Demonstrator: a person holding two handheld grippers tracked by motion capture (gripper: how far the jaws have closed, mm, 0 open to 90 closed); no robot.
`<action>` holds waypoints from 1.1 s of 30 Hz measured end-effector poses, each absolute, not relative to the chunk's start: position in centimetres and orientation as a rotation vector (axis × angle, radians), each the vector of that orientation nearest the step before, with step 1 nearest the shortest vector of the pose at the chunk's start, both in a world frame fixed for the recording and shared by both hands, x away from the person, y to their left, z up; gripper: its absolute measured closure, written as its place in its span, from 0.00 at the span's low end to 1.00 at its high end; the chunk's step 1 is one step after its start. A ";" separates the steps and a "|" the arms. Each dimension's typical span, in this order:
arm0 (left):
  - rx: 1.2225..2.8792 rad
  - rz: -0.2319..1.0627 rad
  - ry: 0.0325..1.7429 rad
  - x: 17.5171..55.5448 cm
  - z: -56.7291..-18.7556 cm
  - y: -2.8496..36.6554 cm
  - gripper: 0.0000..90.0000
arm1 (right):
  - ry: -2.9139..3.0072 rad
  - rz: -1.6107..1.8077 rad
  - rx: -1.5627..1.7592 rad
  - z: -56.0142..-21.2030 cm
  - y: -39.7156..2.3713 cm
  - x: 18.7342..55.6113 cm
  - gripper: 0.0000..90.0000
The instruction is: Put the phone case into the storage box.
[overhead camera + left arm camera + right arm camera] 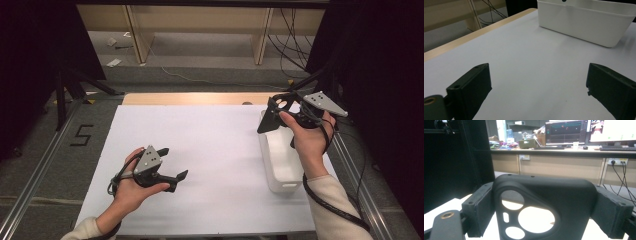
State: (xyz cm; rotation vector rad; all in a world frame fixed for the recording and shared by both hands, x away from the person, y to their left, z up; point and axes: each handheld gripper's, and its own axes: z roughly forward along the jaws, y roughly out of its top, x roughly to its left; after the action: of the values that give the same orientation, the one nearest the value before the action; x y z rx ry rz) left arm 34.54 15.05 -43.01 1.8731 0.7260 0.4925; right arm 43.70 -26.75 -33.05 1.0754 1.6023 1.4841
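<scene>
My right gripper (pixel 281 113) is shut on a black phone case (pixel 271 116) and holds it upright above the far end of a white bin (pixel 280 172). In the right gripper view the case (pixel 544 187), with round camera cut-outs, sits between my jaws with both pads against its sides. My left gripper (pixel 175 162) rests low over the white table sheet (pixel 200 130) at the near left, open. The left gripper view has nothing between its fingers (pixel 471 87), and the bin (pixel 584 27) lies farther off.
The bin stands near the table's right edge. Beyond the far edge are a wooden shelf frame (pixel 142 35) and loose cables (pixel 290 45) on the floor. A black stand leg (pixel 75 85) is at the left. A desk with monitors (pixel 566 132) stands behind the case.
</scene>
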 end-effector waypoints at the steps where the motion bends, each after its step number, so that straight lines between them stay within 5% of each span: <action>1: 1.872 0.493 0.726 34.5 -43.0 15.0 0.06 | 1.601 1.482 1.075 -33.0 -26.8 43.7 0.17; 33: 1.869 0.496 0.726 34.6 -43.0 15.1 0.06 | 1.597 1.439 1.112 -33.4 -27.8 44.1 0.17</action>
State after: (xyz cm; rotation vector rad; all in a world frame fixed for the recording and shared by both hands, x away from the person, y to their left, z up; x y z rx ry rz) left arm 34.55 15.08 -42.97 1.8692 0.7256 0.4964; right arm 44.15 -27.82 -33.37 1.1119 1.5974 1.4391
